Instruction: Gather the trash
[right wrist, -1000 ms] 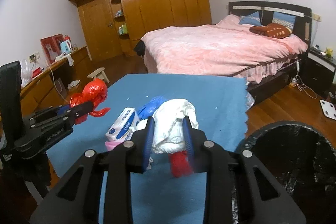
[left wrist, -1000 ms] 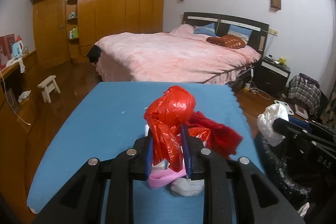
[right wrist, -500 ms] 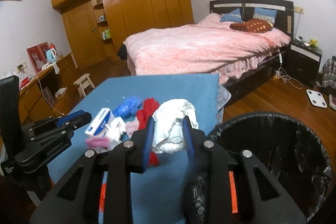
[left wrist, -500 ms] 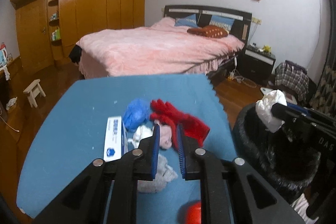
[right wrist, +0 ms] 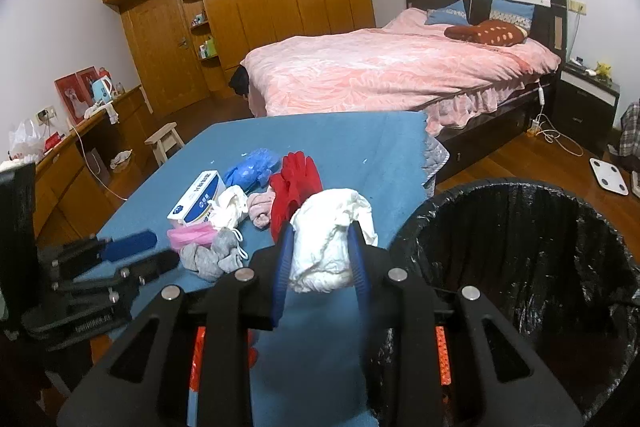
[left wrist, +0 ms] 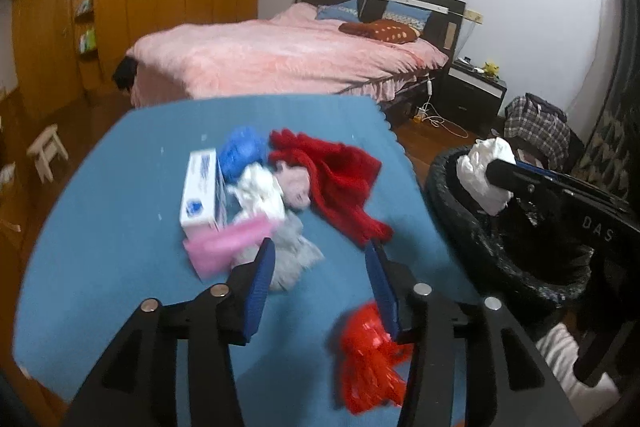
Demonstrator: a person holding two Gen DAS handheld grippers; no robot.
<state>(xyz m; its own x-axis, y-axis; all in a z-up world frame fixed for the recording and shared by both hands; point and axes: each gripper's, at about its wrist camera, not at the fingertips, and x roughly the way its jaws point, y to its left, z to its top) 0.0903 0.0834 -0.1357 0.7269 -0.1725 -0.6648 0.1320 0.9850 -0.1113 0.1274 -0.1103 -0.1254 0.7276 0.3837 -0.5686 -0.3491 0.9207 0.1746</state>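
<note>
Right gripper (right wrist: 320, 259) fingers hold white wad (right wrist: 332, 239) beside bin (right wrist: 520, 267); left gripper (left wrist: 320, 267) fingers opening, empty. Red bag (left wrist: 368, 359), pile (left wrist: 272, 195) remain on desk (left wrist: 120, 187).

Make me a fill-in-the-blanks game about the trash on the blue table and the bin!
1. The right gripper holds a crumpled wad that is ____ in colour.
2. The bin is lined with a ____ bag.
3. The plastic bag below the opening left gripper is ____.
4. The box lies on a ____ table.

Missing words: white; black; red; blue
</note>
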